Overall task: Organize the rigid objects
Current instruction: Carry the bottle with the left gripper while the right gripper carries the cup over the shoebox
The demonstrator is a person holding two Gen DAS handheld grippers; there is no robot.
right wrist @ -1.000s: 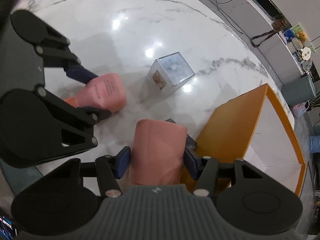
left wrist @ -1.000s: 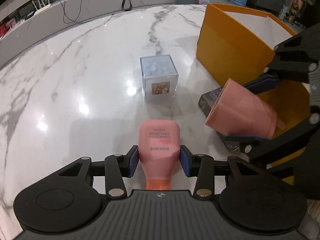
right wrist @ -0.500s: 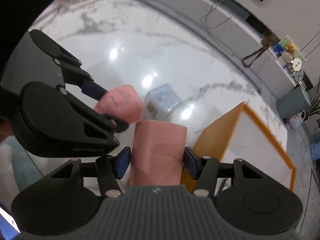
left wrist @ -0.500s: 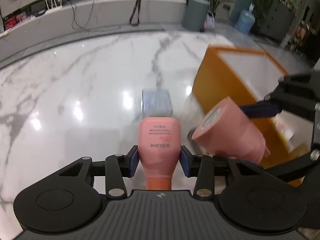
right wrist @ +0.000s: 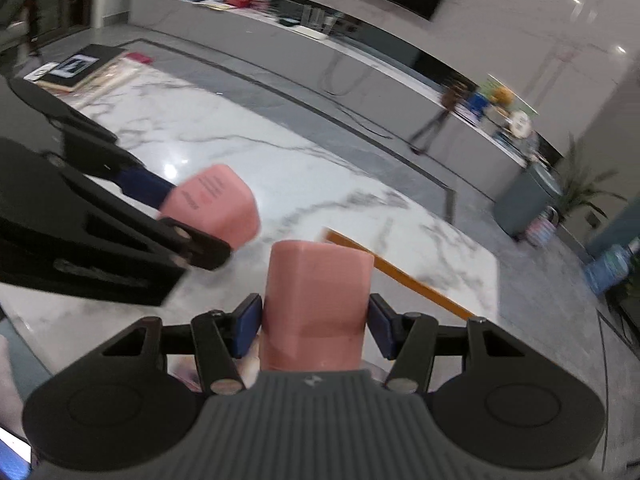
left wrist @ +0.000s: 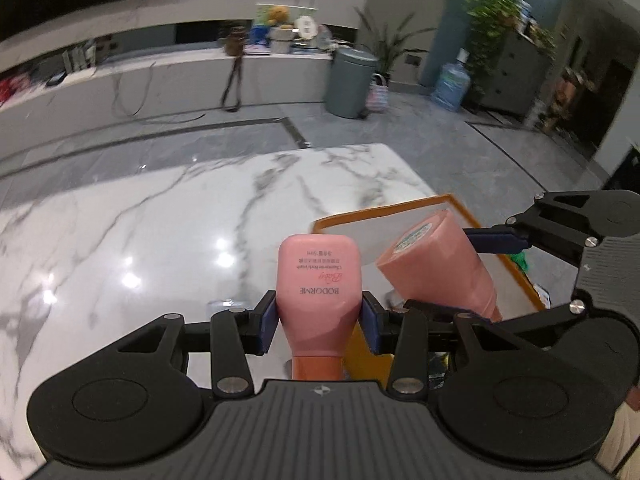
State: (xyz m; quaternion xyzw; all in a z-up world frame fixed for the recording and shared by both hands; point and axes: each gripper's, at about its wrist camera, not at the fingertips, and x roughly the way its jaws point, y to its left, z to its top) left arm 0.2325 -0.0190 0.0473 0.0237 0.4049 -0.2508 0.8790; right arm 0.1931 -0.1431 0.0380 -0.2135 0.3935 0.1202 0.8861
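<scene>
The left hand-held gripper (left wrist: 319,318) clamped a pink bottle (left wrist: 318,284) near its neck. The right hand-held gripper (right wrist: 315,326) squeezed a pink tube (right wrist: 316,308) beside the orange box (left wrist: 516,280). Both looked light, stiff and slippery.

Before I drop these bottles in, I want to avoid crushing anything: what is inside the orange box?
Inside the orange box only a pale inner wall and something green by the right rim show. Its floor is hidden behind the two pink bottles and the right gripper.
</scene>
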